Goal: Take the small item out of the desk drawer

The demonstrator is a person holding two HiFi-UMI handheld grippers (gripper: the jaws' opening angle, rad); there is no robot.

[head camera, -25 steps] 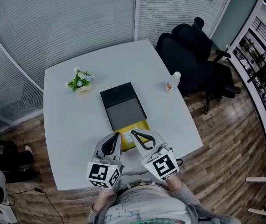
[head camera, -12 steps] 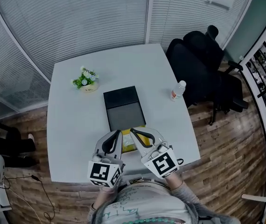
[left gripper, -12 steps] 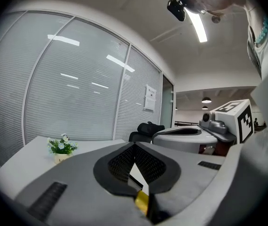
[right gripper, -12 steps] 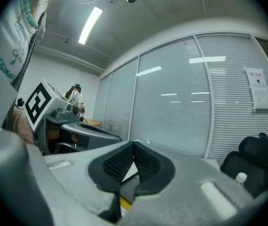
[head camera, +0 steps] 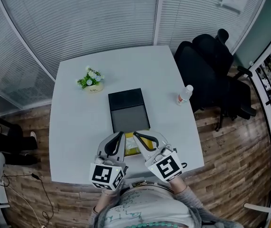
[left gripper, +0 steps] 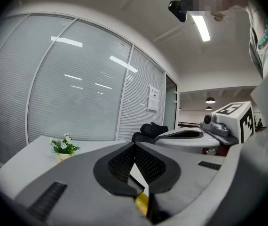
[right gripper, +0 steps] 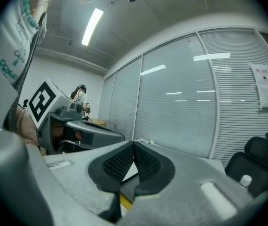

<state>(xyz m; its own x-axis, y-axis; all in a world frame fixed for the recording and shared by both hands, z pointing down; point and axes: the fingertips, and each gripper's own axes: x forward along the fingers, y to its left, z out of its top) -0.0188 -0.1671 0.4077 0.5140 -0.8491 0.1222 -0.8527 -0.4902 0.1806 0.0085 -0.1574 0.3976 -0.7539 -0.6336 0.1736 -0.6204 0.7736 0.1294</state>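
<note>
My left gripper (head camera: 121,135) has its fingers pressed together on nothing. The tips sit just above the yellow drawer (left gripper: 142,202), which stands open at the near end of the dark box (head camera: 125,99) — closed, I judge, to hook or nudge rather than pinch. Just to its right, the right gripper (head camera: 136,135) is likewise closed and empty, its tips close beside the left's. I cannot pick out the small item — presumably it lies in that yellow opening, under both sets of tips.
</note>
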